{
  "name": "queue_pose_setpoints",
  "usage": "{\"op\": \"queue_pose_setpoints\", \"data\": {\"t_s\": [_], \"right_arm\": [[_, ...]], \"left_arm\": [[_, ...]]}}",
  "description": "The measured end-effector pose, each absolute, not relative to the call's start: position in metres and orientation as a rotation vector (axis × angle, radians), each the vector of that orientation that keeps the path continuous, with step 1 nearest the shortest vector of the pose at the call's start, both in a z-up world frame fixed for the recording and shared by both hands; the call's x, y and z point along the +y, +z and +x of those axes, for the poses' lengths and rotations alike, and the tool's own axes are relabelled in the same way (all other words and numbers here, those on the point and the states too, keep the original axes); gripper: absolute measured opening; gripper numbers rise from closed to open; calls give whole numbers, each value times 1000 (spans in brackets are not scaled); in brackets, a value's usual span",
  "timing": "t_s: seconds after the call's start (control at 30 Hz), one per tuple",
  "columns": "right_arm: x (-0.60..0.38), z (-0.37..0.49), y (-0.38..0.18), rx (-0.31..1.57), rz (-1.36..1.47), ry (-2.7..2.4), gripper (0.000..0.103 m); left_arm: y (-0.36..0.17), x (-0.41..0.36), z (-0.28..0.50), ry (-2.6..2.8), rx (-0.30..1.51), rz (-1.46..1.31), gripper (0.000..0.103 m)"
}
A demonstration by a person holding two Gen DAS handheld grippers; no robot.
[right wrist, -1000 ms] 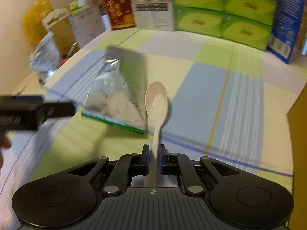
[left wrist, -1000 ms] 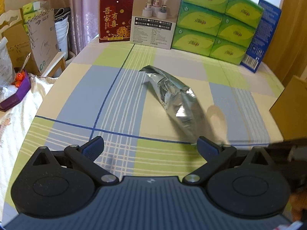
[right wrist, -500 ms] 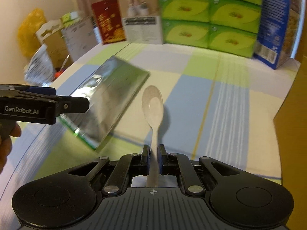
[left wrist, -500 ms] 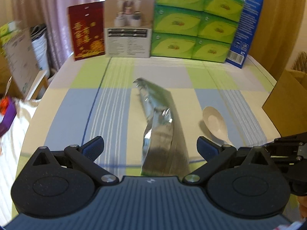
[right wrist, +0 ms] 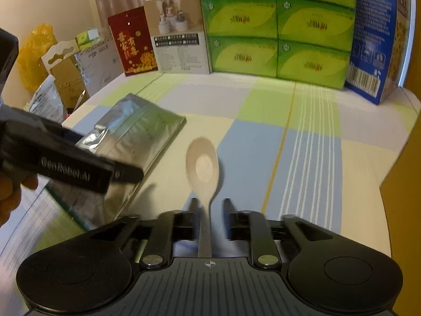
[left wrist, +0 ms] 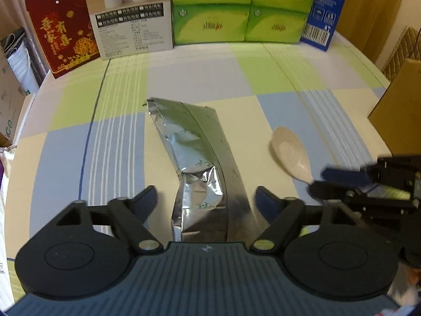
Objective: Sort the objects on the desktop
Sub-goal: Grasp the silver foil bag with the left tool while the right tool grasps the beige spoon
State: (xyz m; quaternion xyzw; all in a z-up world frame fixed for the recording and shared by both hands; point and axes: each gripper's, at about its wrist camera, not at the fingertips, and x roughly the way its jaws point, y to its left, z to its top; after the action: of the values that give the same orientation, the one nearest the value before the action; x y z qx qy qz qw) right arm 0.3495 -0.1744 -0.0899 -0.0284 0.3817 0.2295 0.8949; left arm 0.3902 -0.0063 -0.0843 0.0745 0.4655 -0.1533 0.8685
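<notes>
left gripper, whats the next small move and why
Probably lower and close on the foil bag. The left gripper is open with its fingers either side of the bag's near end, while the right gripper has its jaws parted around the spoon.

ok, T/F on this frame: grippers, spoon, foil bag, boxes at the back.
1. The right gripper is clamped on the spoon. False: its fingers stand apart on either side of the handle, with gaps showing.
2. The left gripper is open, with the foil bag between its fingers. True.
3. The spoon lies to the left of the foil bag in the left wrist view. False: it lies to the right of it.
4. Green tissue boxes are stacked at the far edge of the table. True.
5. The red box stands to the right of the blue box. False: it is at the far left of the row.
</notes>
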Motion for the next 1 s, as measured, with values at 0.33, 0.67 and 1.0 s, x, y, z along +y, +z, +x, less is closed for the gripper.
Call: {"op": "queue_pose_setpoints", "data": {"t_s": [0.33,0.67,1.0], "right_arm": [[-163,361,-101,686,-127,476,64],[-156,367,-104,638,-163,490,30],[-165,355,-98,698,-155,465,30]], "left_arm": [[-86,-7,395,-358,959,191,68],[-87,-15,402,-367,954,224,68],[-85,-23,398,-356,980,228,46]]}}
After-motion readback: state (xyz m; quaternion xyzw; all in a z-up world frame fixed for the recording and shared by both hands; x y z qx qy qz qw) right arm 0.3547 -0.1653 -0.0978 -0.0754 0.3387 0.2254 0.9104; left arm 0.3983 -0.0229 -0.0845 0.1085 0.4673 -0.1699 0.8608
